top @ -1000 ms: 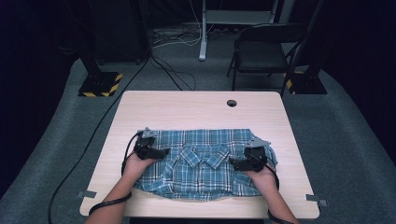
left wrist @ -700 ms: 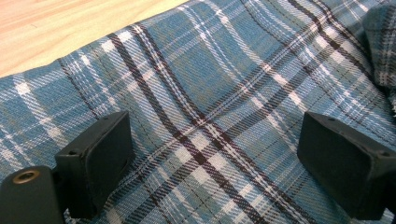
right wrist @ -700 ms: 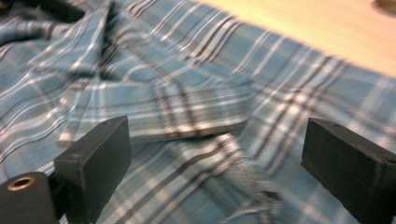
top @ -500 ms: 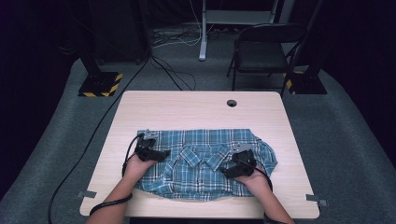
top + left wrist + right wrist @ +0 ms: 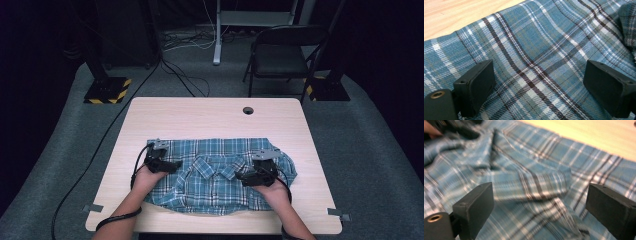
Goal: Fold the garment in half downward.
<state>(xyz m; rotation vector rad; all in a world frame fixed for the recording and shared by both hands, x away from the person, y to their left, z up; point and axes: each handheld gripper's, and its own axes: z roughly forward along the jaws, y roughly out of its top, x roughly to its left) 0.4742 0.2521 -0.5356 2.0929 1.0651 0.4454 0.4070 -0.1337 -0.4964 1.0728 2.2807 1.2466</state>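
Observation:
A blue plaid shirt lies spread across the front half of the light wooden table, collar toward the middle. My left gripper rests over the shirt's left part, jaws open and pointing right, with flat plaid cloth between them and nothing clamped. My right gripper hovers over the shirt's right part, jaws open and pointing left, above a folded ridge of the shirt. The other gripper shows blurred at the top left of the right gripper view.
A round cable hole sits near the table's far edge. A black folding chair stands behind the table, with striped stand bases on the grey carpet. Black cables trail from both grippers over the front edge.
My right gripper has slid left and slightly toward the front over the shirt. The shirt's right edge now bulges out behind it. The left gripper has stayed in place.

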